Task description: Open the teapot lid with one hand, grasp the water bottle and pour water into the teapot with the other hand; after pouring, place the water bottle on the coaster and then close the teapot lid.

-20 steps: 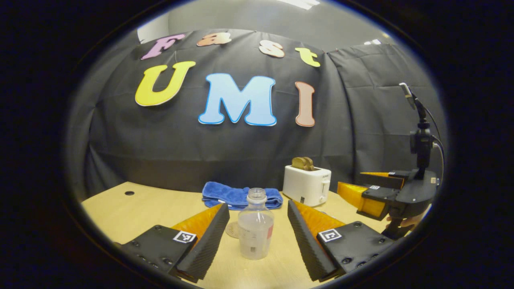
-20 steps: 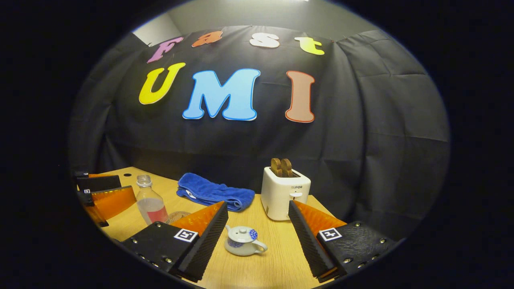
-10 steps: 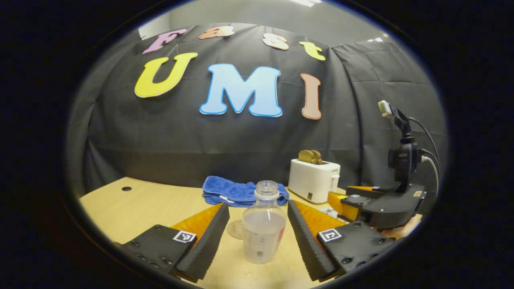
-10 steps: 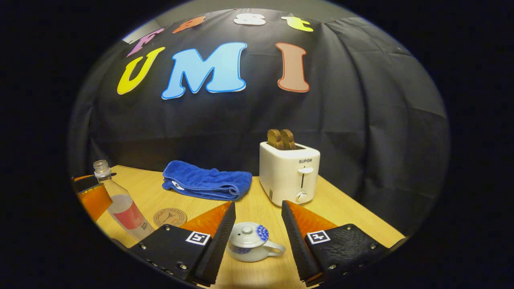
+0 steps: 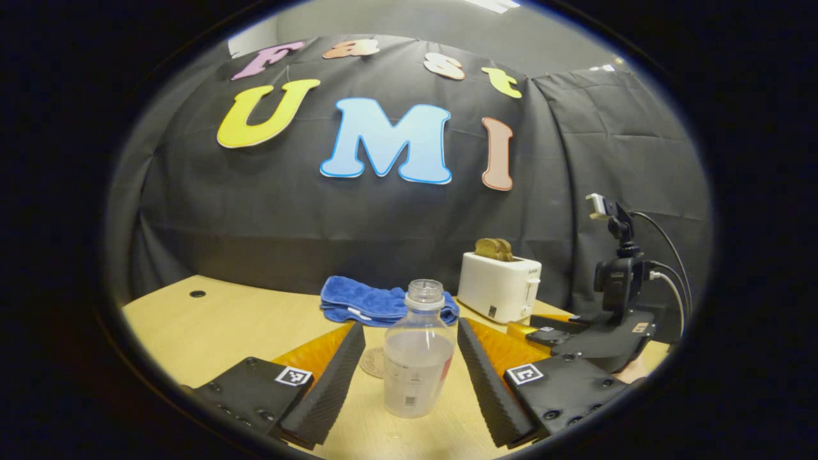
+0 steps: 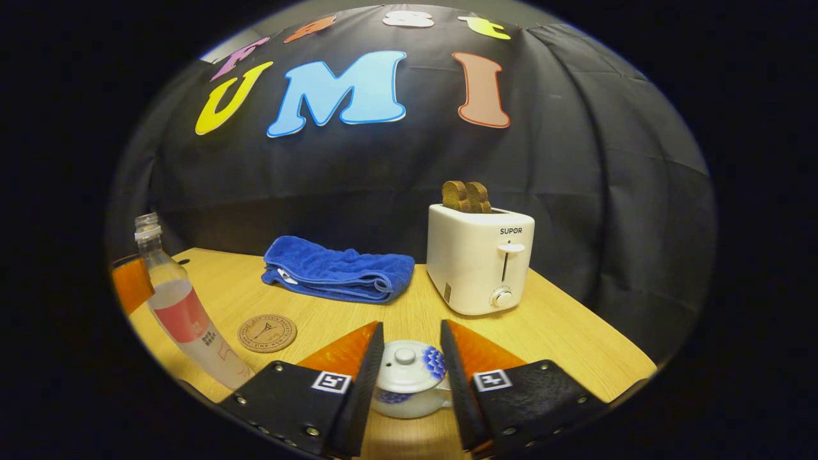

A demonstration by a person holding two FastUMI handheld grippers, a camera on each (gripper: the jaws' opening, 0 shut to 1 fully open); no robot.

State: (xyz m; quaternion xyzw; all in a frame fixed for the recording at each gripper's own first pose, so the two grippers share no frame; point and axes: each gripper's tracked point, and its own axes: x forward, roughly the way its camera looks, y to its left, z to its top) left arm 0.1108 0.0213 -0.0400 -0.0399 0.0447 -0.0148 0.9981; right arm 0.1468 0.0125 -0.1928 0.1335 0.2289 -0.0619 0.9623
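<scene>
Since the earlier frames the right gripper (image 6: 409, 374) has closed in on the teapot (image 6: 409, 383), its jaws now narrowed to flank the pot's body, near it on both sides; contact cannot be confirmed. The left gripper (image 5: 409, 364) has advanced on the water bottle (image 5: 418, 358), which stands upright and uncapped between its spread fingers, apart from both. Landmark: the teapot. Its lid (image 6: 405, 367) is seated, knob up. In the right gripper view the coaster (image 6: 267, 333) lies left of the teapot, the bottle farther left at the table (image 6: 575, 338) edge, the blue towel (image 6: 339, 276) behind and left, the toaster (image 6: 480, 259) behind and right.

Progress: judged at the outset. Nothing is lifted; the lid remains to be opened, the bottle grasped, water poured, the bottle set on the coaster, the lid closed.

Count: one teapot, one lid, one bottle, one coaster, one towel, one toaster holding two slices (image 6: 466, 196), two grippers.
</scene>
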